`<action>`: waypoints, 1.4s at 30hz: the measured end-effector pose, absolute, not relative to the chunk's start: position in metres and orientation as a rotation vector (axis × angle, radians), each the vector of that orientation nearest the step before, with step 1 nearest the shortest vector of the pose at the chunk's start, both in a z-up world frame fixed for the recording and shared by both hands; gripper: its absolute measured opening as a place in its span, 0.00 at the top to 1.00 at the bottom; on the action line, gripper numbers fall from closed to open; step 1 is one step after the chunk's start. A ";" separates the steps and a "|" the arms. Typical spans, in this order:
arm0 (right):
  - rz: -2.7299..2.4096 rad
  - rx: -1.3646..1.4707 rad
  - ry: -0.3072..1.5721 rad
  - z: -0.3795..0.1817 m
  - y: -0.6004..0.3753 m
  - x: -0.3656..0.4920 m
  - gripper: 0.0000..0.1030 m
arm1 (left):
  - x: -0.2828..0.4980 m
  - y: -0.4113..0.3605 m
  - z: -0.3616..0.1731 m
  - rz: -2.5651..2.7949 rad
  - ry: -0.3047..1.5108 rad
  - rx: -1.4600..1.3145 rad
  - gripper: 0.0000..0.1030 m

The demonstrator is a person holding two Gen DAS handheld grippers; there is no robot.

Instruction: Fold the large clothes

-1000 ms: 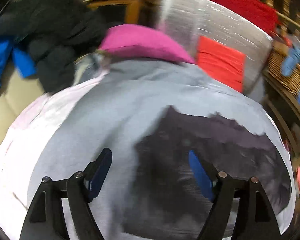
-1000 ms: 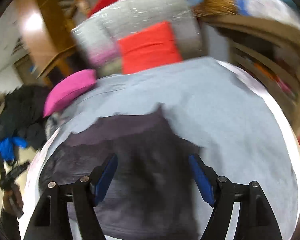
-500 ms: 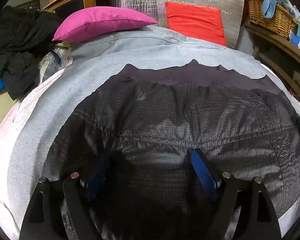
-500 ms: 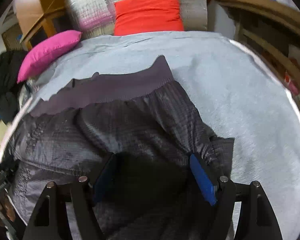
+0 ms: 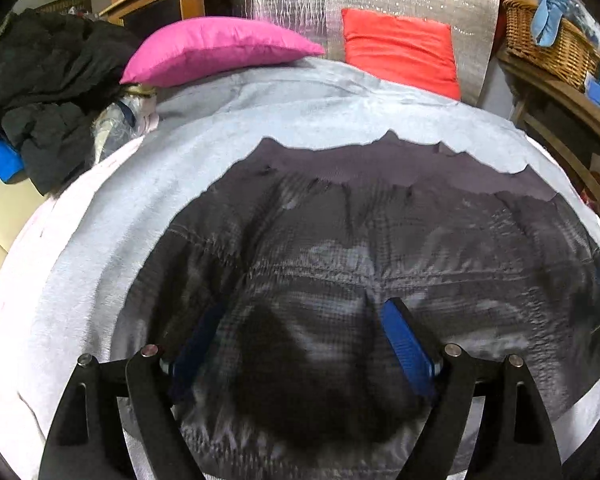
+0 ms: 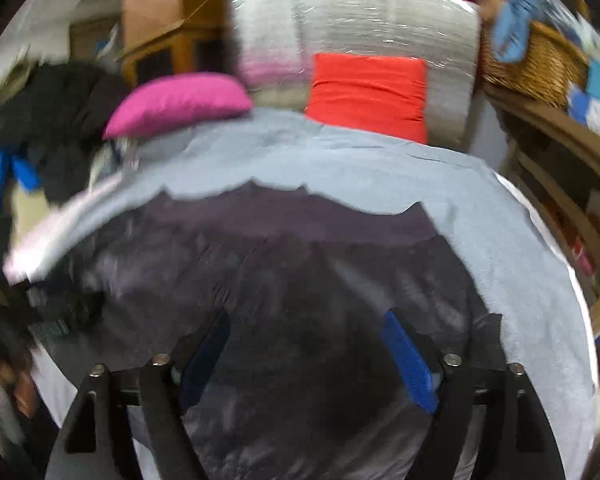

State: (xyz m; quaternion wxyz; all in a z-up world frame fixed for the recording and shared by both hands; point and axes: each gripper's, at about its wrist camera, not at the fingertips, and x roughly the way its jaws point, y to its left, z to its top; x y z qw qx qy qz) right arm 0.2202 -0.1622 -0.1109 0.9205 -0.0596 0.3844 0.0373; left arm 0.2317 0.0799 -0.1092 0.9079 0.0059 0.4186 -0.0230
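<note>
The dark quilted jacket lies spread flat on the grey blanket that covers the bed, its ribbed hem toward the pink pillow and the red cushion, its near part under both your tools. Your left tongs stand wide apart over the near fabric with nothing pinched; the cloth lies beneath the blue pads, not between them. Your right tongs are also wide and their jaws are opening a little more, again with jacket below them and nothing gripped; that view is blurred, so you cannot read the exact edge there. The step in hand looks like taking hold for a fold. Do it well by choosing matching points: set each pair of tongs on the near edge or on a side seam, the left toward the left side, the right toward the right, so the fold line runs straight. Slide one pad under the edge so you catch the jacket only and not the blanket. This padded fabric looks slippery and springy, so bite deep and close firmly before you lift. Raise both sides together and keep the cloth taut between them.
</note>
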 end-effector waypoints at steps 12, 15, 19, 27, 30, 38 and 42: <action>0.050 -0.087 0.808 -0.130 -0.147 0.187 0.18 | 0.196 0.072 -0.085 -0.073 0.790 -0.044 0.18; 0.040 -0.104 0.814 -0.144 -0.146 0.184 0.18 | 0.183 0.060 -0.097 -0.072 0.761 -0.037 0.16; 0.038 -0.084 0.812 -0.136 -0.149 0.185 0.18 | 0.186 0.036 -0.137 -0.048 0.846 0.113 0.15; 0.030 -0.058 0.827 -0.128 -0.170 0.183 0.17 | 0.188 0.042 -0.107 -0.057 0.793 0.041 0.15; 0.029 -0.027 0.784 -0.108 -0.179 0.194 0.17 | 0.193 0.034 -0.092 -0.099 0.766 0.007 0.15; -0.090 -0.015 0.882 -0.135 -0.213 0.234 0.11 | 0.197 -0.001 -0.136 -0.149 0.809 0.155 0.14; -0.057 0.032 0.890 -0.134 -0.223 0.233 0.10 | 0.209 0.023 -0.110 -0.179 0.805 0.071 0.14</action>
